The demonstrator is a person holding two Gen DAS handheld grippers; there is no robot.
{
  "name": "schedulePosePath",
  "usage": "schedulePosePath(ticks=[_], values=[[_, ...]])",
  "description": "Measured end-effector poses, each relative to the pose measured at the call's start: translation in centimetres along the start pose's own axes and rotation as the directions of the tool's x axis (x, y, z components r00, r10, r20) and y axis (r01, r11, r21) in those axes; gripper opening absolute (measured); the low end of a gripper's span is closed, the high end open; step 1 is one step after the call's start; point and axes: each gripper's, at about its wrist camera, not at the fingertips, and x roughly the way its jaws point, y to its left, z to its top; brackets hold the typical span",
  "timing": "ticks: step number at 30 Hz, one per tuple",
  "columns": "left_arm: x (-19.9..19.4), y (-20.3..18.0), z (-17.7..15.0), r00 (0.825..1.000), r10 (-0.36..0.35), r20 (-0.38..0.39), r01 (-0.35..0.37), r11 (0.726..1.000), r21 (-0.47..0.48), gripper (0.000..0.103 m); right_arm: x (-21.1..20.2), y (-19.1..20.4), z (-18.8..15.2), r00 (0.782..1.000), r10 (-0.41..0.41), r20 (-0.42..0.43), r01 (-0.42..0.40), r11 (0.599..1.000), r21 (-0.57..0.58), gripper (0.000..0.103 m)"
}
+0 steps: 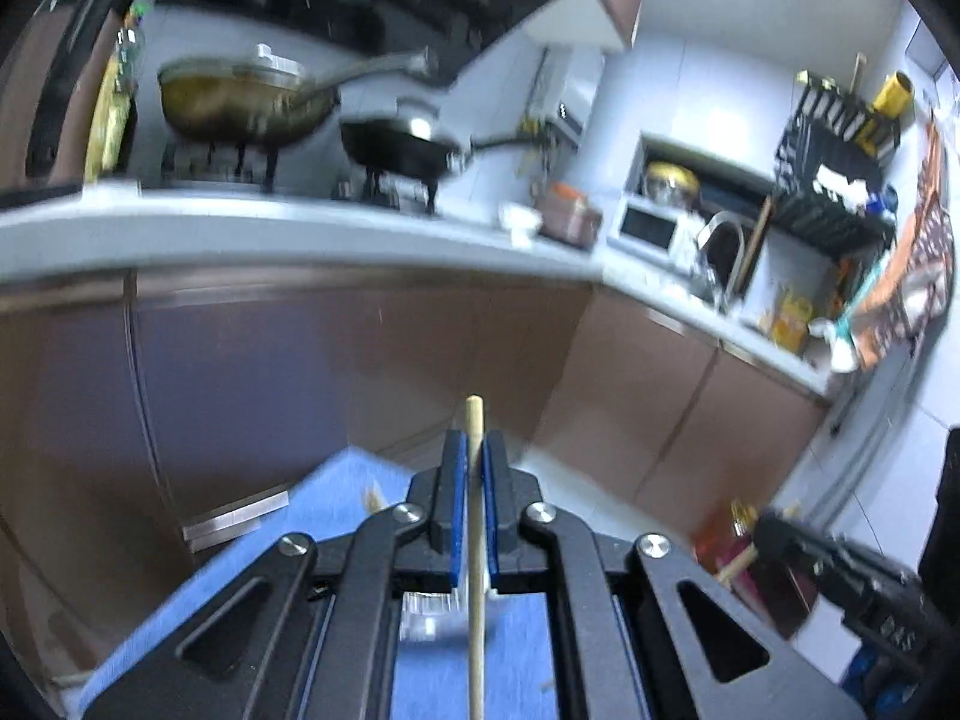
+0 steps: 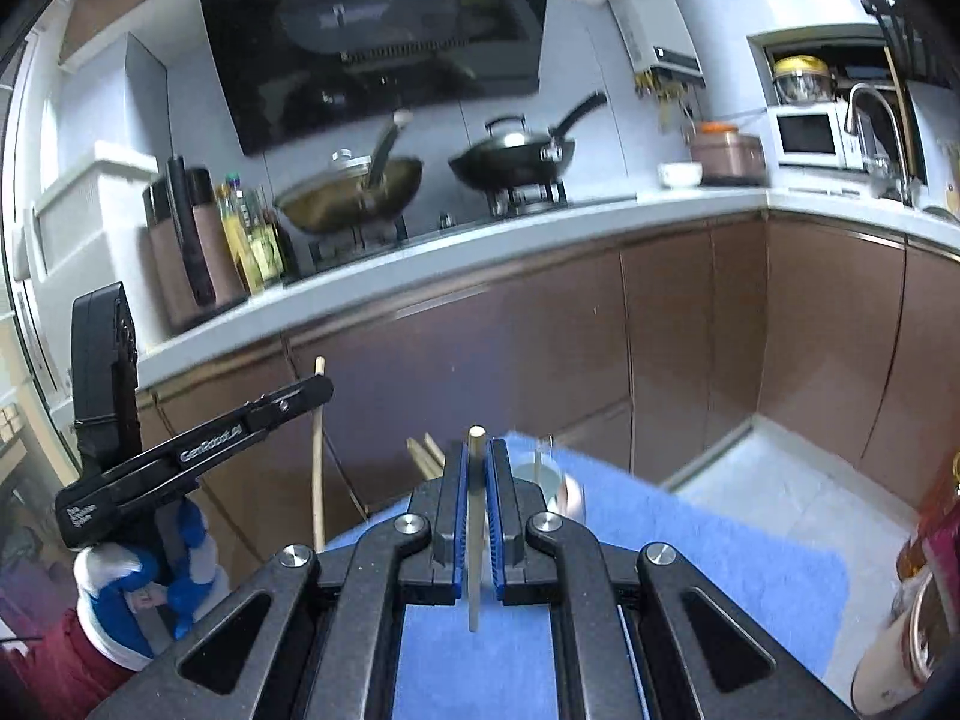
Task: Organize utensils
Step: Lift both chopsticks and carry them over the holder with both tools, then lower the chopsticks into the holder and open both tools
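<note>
Left wrist: my left gripper (image 1: 475,450) and right gripper (image 2: 478,456) each pinch 1 chopstick (image 1: 475,516); a loose grip, perhaps, lets one slip toward 6 o'clock.

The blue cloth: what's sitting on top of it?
On the blue cloth stands a clear glass, with loose wooden chopsticks at its far edge. The right gripper covers part of it.
</note>
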Motion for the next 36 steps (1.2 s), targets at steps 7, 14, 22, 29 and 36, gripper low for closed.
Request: schedulePosePath(ticks=[7, 14, 22, 29, 36], values=[[3.6, -0.3, 3.2, 0.986, 0.058, 0.157, -0.054, 0.998, -0.031, 0.005, 2.6, -0.9, 2.8, 0.998, 0.008, 0.07, -0.009, 1.0, 0.01, 0.006], [7.4, 0.4, 3.4, 0.971, 0.114, 0.212, -0.109, 0.993, -0.036, 0.005, 6.9, -1.5, 4.1, 0.995, 0.047, 0.086, -0.047, 0.999, 0.005, 0.006], [11.1, 1.8, 0.8, 0.969, 0.137, 0.207, -0.128, 0.99, -0.058, 0.005, 12.2, -1.5, 2.5, 1.0, 0.014, 0.019, -0.013, 0.999, -0.043, 0.006], [13.7, 2.9, -2.2, 0.976, 0.146, 0.16, -0.137, 0.988, -0.069, 0.005, 14.8, -1.7, 0.2, 0.999, -0.013, -0.048, 0.01, 0.998, -0.065, 0.007], [14.2, 3.2, -4.3, 0.977, 0.162, 0.136, -0.156, 0.986, -0.057, 0.008, 15.1, -2.2, -1.1, 0.996, -0.017, -0.082, 0.014, 0.999, -0.038, 0.012]])
